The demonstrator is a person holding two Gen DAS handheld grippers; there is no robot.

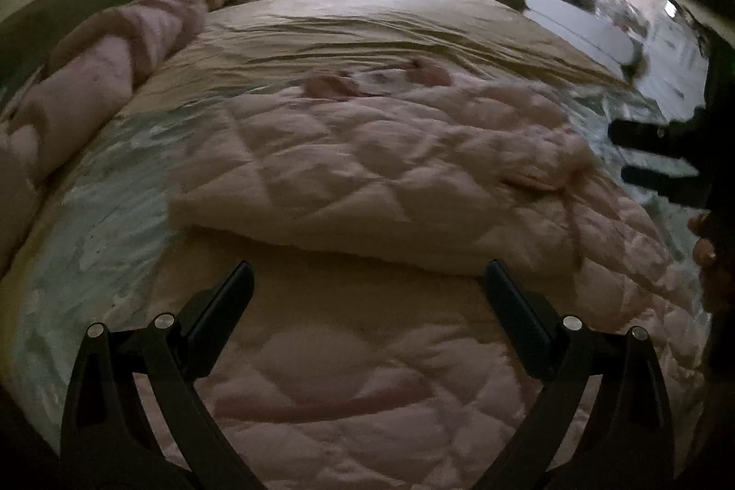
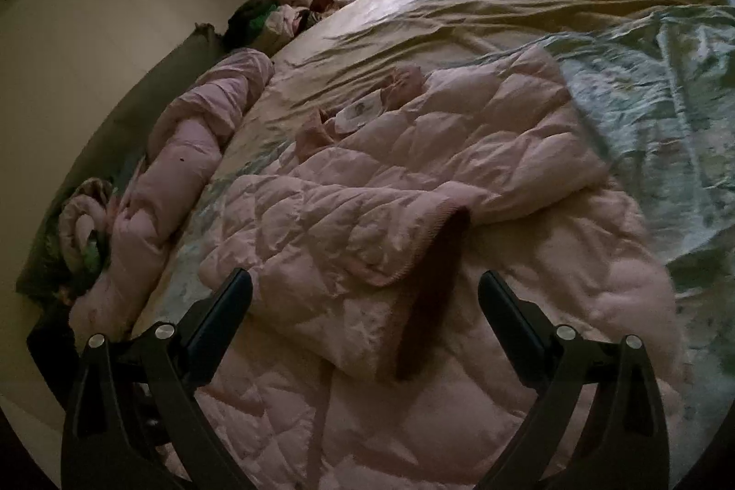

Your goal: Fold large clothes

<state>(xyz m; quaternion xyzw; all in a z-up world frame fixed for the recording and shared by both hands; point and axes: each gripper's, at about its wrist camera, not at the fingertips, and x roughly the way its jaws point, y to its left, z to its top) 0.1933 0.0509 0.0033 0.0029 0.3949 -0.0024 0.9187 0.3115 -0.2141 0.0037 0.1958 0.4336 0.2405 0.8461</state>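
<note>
A pink quilted coat (image 1: 367, 168) lies spread on the bed (image 1: 367, 17), on top of a pale green patterned sheet (image 1: 115, 187), with its collar (image 2: 358, 113) toward the far side. One sleeve (image 2: 349, 237) is folded across the body, its cuff lying open near the middle. In the left wrist view a side panel seems to be laid over the trunk too, its folded edge running just ahead of the jaws.

The left gripper (image 1: 367, 297) hangs above the lower part of the coat with its jaws wide apart and nothing between them. The right gripper (image 2: 365, 306) is likewise spread open over the folded sleeve, holding nothing.

By my reading the fold is partly done: the sleeves or sides are brought inward, but the coat is still long from collar to hem. Folding the hem up toward the collar appears to be left. A second pink garment (image 2: 183, 150) lies bunched along the wall side of the bed, not yet folded.
</note>
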